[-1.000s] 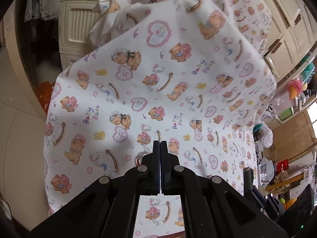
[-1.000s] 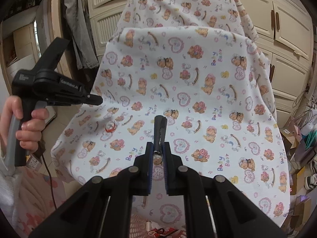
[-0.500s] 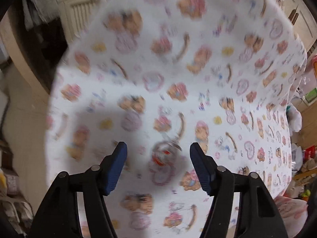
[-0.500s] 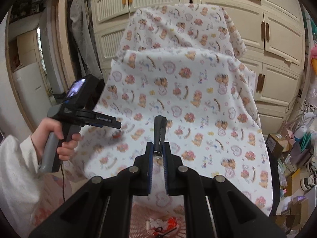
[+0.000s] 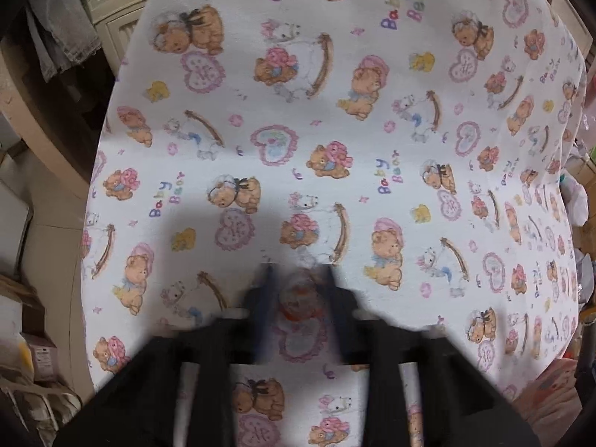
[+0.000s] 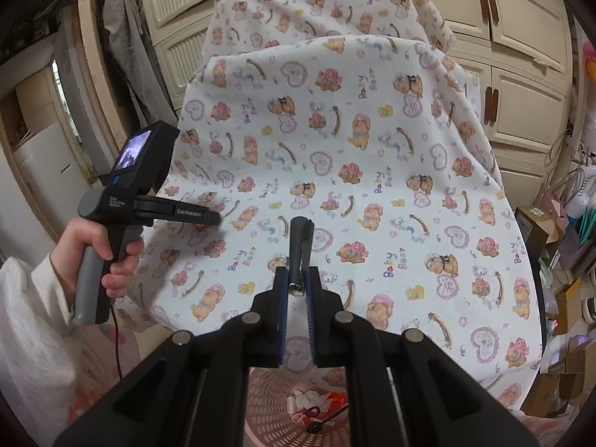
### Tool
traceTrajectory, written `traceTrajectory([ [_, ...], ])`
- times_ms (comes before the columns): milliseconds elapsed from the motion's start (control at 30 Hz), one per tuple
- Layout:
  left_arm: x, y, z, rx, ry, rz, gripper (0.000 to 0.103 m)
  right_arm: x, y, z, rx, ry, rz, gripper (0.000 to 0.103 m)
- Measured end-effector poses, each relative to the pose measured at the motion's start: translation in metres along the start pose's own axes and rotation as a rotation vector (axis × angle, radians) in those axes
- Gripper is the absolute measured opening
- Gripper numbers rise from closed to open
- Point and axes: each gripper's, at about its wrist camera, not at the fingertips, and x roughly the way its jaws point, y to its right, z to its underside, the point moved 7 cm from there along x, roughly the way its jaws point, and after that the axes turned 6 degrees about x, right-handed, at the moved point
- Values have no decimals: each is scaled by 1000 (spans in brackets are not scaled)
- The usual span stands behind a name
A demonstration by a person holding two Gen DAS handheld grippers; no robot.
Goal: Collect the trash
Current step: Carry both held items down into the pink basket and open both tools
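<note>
A small clear piece of trash with a red-orange part [image 5: 301, 298] lies on the teddy-bear print cloth [image 5: 335, 130]. My left gripper [image 5: 298, 279] has its jaws around it, blurred by motion, with a gap still showing on both sides. In the right wrist view the left gripper [image 6: 218, 219] reaches over the cloth [image 6: 372, 149] from the left, and the trash shows as an orange spot [image 6: 201, 228]. My right gripper [image 6: 297, 290] is shut on a dark tube-shaped object [image 6: 300, 246]. A pink basket [image 6: 268, 402] with trash in it sits below.
Cream cupboard doors [image 6: 521, 37] stand behind the covered furniture. Grey clothes [image 6: 123, 37] hang at the left. Boxes and clutter [image 6: 558, 298] crowd the right side. A person's hand [image 6: 108, 253] holds the left gripper handle.
My left gripper opened, moved forward onto the cloth, and its jaws are now closing in around the small trash piece. The right gripper pulled back a little, holding its object.
</note>
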Motion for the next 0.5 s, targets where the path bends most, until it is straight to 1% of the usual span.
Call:
traceTrajectory([
  [67,-4,-1,-1,-15,8,32,13,-3,-1,-1,-5,6,-3,8],
  [133,-18,-4,-2,-7,42,49,12,-6,-3,-2,-10,13,-10,8],
  [233,-51,3,0,9,113,96,12,-12,-6,-2,-22,22,-17,8],
  [300,-74,6,8,8,148,138,12,-18,-9,-3,-24,30,-27,8],
  [400,-107,11,20,17,186,148,12,-33,-17,-7,-25,52,-33,8],
  [500,-142,17,34,13,231,137,12,-55,-30,-10,-25,81,-65,8],
])
